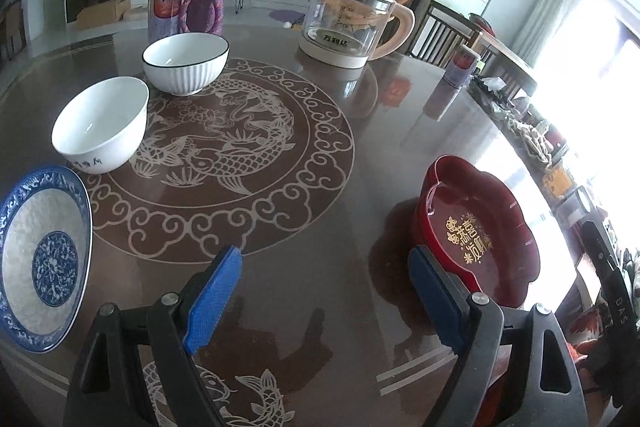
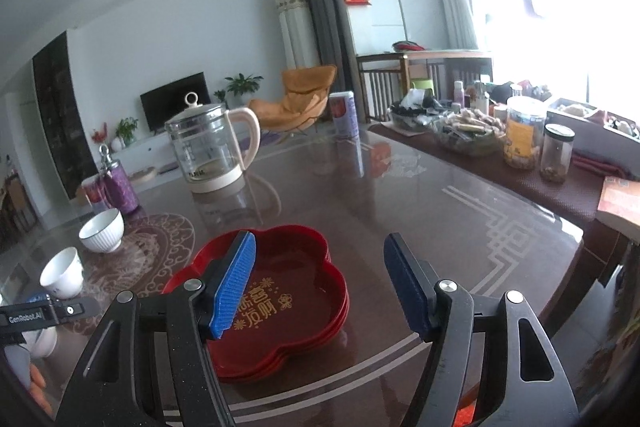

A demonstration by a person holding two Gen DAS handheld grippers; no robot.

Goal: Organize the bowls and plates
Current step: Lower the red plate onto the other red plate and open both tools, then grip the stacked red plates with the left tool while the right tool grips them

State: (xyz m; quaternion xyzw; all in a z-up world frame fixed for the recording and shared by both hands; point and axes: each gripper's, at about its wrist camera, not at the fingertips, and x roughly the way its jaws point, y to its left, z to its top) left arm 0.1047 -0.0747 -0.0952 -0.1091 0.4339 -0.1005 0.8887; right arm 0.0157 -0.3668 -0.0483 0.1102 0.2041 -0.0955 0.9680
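Left wrist view: left gripper (image 1: pixel 326 287) is hovering over the glossy brown glass-topped table (image 1: pixel 360 131), jaws standing wide apart with nothing between them, only bare tabletop showing in the gap. Red flower-shaped lacquer tray with gold lettering (image 1: pixel 480 227) is sitting just past the right-hand jaw, its near rim hiding behind that pad. Blue-and-white patterned porcelain plate (image 1: pixel 42 255) is lying well off to the left of the left-hand jaw. Plain white porcelain bowl (image 1: pixel 100 125) is standing ahead-left of the jaws, white ribbed bowl with a dark rim (image 1: pixel 186 63) further ahead, close beside it; can't tell if they're touching. Glass kettle with a cream base and handle (image 1: pixel 352 21) is sitting far ahead, beyond the jaws. Right wrist view: right gripper (image 2: pixel 320 287) is hanging over the red tray's right half, jaws also apart and gripping nothing, left-hand pad over the tray's left part, right-hand pad over bare table. Tray looks like a stack of several.
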